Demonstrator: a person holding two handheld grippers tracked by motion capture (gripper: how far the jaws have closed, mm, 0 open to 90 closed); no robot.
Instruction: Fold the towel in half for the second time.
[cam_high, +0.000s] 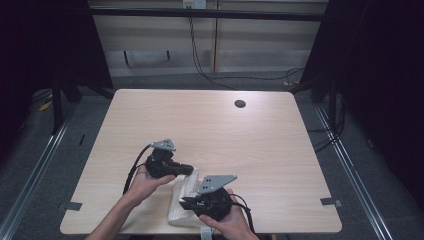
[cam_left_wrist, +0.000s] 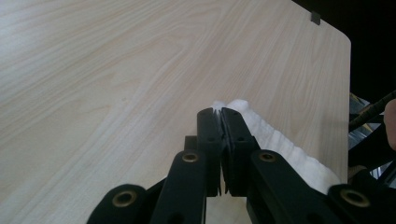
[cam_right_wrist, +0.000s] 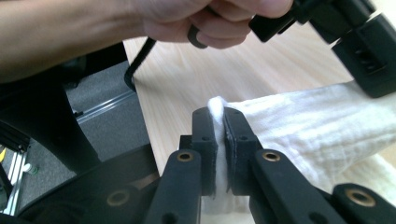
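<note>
We are finding a white folded cotton cloth (cam_high: 183, 200) lying at the near edge of the pale wooden table (cam_high: 210, 130), between both hands. The left claw (cam_left_wrist: 222, 112) is pinching the cloth's far corner, jaws closed. The right claw (cam_right_wrist: 220, 112) is clamping what appears to be the near edge, jaws closed on fabric.

In the high view the cloth (cam_high: 184, 200) is partly covered by both grippers, and the forearms are cut off by the bottom edge.
</note>
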